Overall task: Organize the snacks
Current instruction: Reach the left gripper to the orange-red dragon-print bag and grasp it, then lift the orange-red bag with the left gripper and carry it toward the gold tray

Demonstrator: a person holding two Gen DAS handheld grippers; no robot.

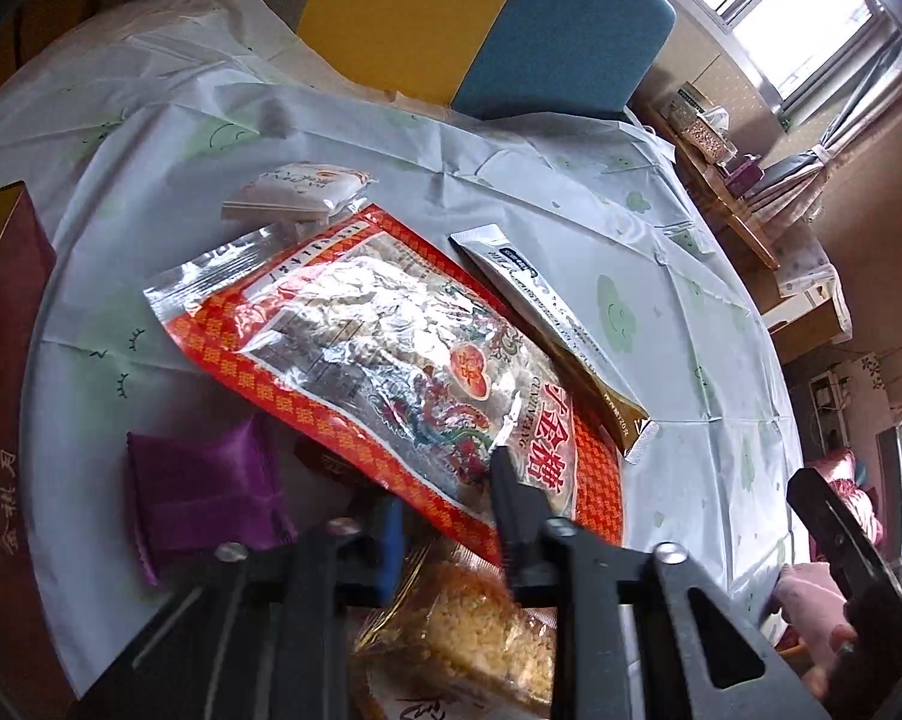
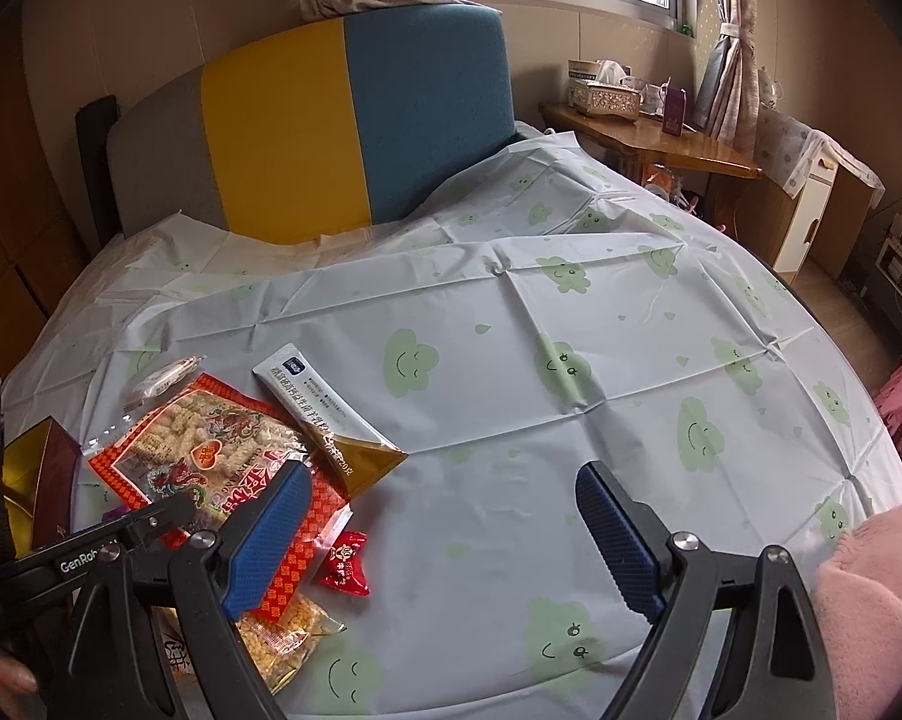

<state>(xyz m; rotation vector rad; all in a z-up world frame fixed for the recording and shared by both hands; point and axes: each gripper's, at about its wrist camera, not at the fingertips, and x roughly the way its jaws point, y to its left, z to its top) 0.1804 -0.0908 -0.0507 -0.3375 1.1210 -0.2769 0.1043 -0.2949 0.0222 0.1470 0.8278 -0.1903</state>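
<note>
A large red and silver candy bag (image 1: 379, 348) lies on the table, lifted at its near edge; it also shows in the right wrist view (image 2: 211, 456). My left gripper (image 1: 451, 528) is shut on that bag's near edge. Beside it lie a long white and gold sachet (image 1: 547, 324) (image 2: 325, 414), a small white packet (image 1: 298, 192), a purple packet (image 1: 202, 492), a clear pack of yellow crisped rice (image 1: 481, 630) (image 2: 283, 636) and a small red candy (image 2: 346, 561). My right gripper (image 2: 451, 534) is open and empty above the tablecloth, right of the snacks.
A dark red gift box (image 1: 1, 360) (image 2: 40, 480) stands at the table's left edge. The table wears a pale cloth with green clouds (image 2: 571, 360). A yellow and blue chair back (image 2: 343, 120) stands behind it. A wooden side table (image 2: 649, 138) is far right.
</note>
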